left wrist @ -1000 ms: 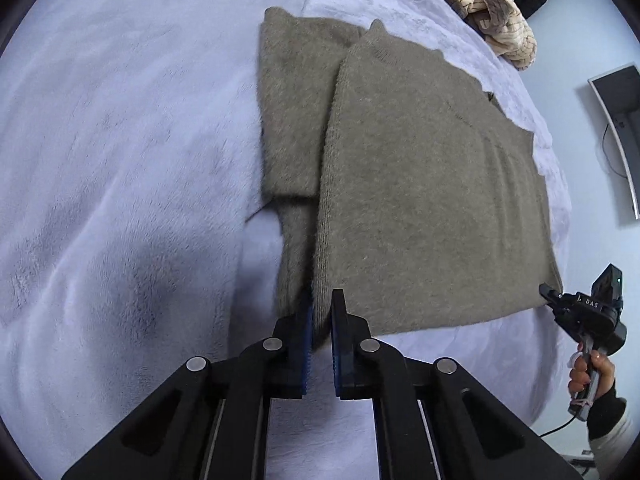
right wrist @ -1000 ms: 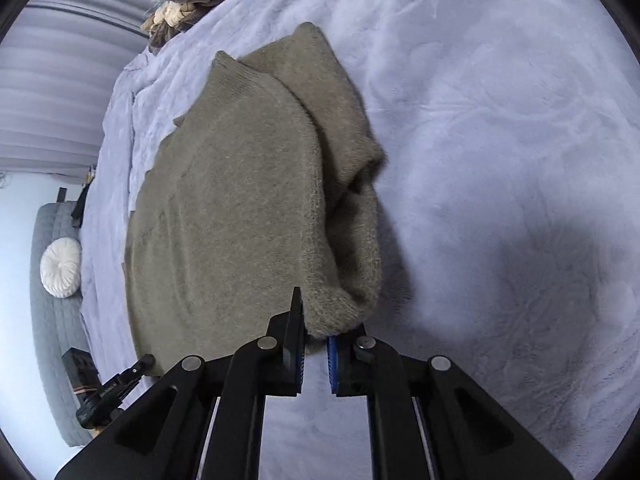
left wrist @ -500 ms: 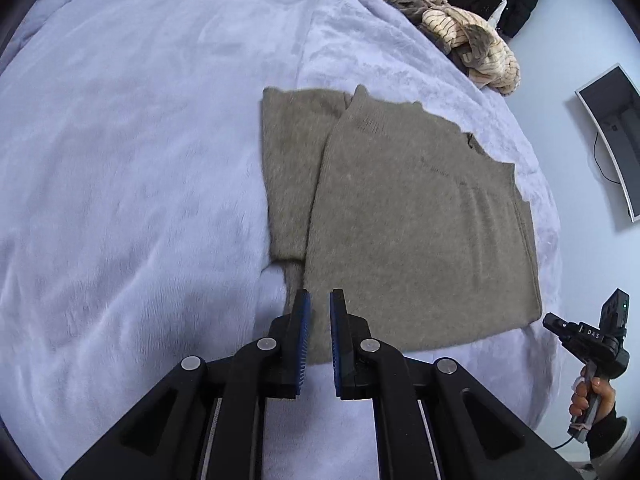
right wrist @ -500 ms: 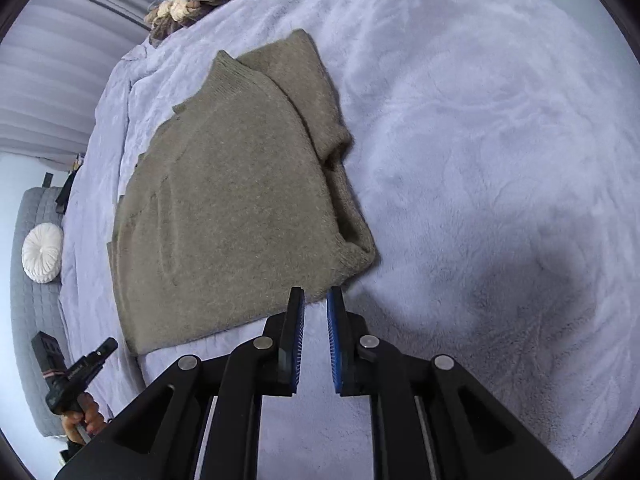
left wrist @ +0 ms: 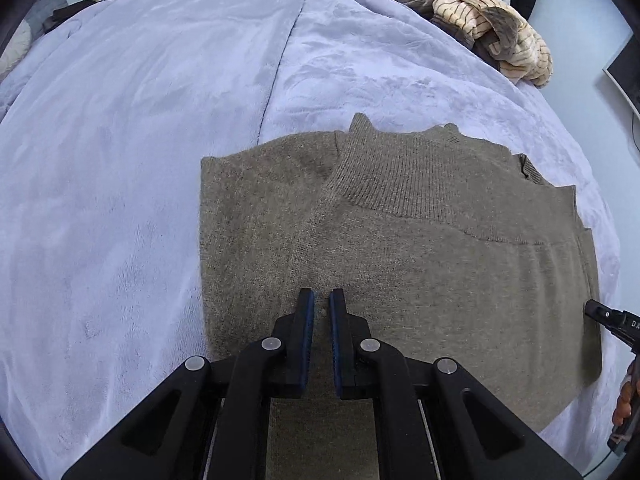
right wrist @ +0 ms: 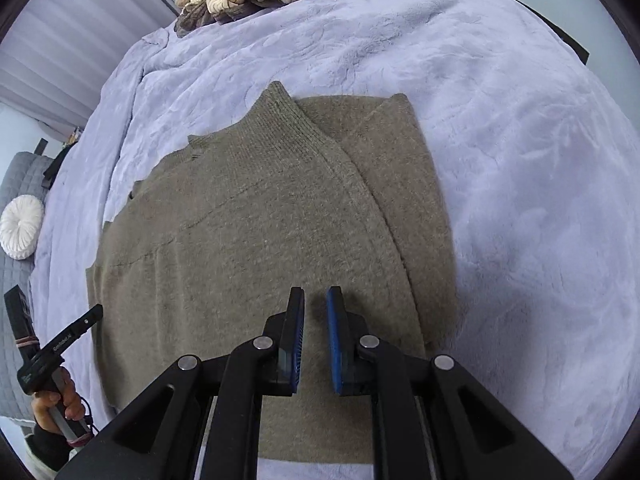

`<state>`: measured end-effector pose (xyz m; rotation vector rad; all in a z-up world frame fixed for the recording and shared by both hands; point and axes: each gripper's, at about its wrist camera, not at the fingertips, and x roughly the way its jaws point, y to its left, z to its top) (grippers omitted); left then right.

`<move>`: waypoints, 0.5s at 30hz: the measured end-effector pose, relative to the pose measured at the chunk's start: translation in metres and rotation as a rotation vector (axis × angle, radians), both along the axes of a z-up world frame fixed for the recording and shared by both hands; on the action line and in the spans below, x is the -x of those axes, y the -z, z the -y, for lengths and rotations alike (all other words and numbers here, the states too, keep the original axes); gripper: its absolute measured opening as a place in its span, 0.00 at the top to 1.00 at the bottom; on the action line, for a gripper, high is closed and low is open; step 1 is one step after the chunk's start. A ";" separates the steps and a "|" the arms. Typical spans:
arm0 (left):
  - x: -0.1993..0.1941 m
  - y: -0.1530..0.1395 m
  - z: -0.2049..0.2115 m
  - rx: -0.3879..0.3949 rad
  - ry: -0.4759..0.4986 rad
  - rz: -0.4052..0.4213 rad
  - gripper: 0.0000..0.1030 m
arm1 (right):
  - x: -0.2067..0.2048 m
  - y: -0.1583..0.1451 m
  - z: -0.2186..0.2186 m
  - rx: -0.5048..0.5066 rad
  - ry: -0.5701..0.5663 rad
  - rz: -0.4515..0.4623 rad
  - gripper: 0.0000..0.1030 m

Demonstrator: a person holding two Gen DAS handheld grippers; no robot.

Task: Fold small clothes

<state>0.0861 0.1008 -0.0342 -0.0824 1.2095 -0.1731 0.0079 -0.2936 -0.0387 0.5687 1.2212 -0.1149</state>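
Two grippers: your left gripper (left wrist: 319, 300) and right gripper (right wrist: 315, 300) both sit over the near part of the sweater, jaws nearly together with just a thin slit between the blue pads, and nothing pinched in either one. So you're holding no cloth right now.

Sweater: the olive knit sweater (left wrist: 400, 260) lies flat on the blanket (left wrist: 140, 160), right in front of you and under both sets of fingers.

Done so far: looks to me like the sides are already tucked in. In the right view a ribbed flap lies diagonally over the body, with another layer showing beside it on the right. In the left view the left edge runs straight and tidy, and the outline reads as a rough rectangle.

Left to do: I'd guess at least one more fold, near end up toward the far end or the other way, since the piece is still long and wide. The far right edge looks a bit stepped and uneven, so maybe tidy that too.

Pile: at the far end of the bed there's a heap of striped and dark clothes (left wrist: 480, 32), well apart from the sweater. If those count as part of the job, you've got plenty more to fold.

Overall: one garment partway through, none visibly finished and stacked.
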 end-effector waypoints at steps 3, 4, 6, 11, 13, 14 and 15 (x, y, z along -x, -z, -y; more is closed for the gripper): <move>0.002 0.000 -0.002 0.009 0.007 -0.002 0.91 | 0.001 0.013 0.014 0.002 0.013 -0.016 0.92; 0.002 0.000 -0.002 0.008 0.008 -0.006 0.91 | 0.003 0.015 0.018 -0.004 0.017 -0.013 0.92; 0.002 -0.001 -0.001 0.002 0.005 -0.010 0.91 | 0.006 0.014 0.022 -0.017 0.035 -0.012 0.93; 0.008 -0.006 -0.001 -0.004 -0.006 -0.026 0.91 | 0.016 0.002 0.011 -0.082 0.039 -0.021 0.87; 0.011 -0.007 0.000 -0.007 -0.006 -0.031 0.91 | 0.023 -0.004 0.002 -0.107 0.028 -0.015 0.87; 0.014 -0.008 -0.001 -0.008 -0.007 -0.035 0.91 | 0.027 -0.007 -0.004 -0.118 0.021 -0.013 0.84; 0.017 -0.009 -0.001 -0.007 -0.008 -0.040 0.91 | 0.030 -0.008 -0.009 -0.127 0.016 -0.013 0.80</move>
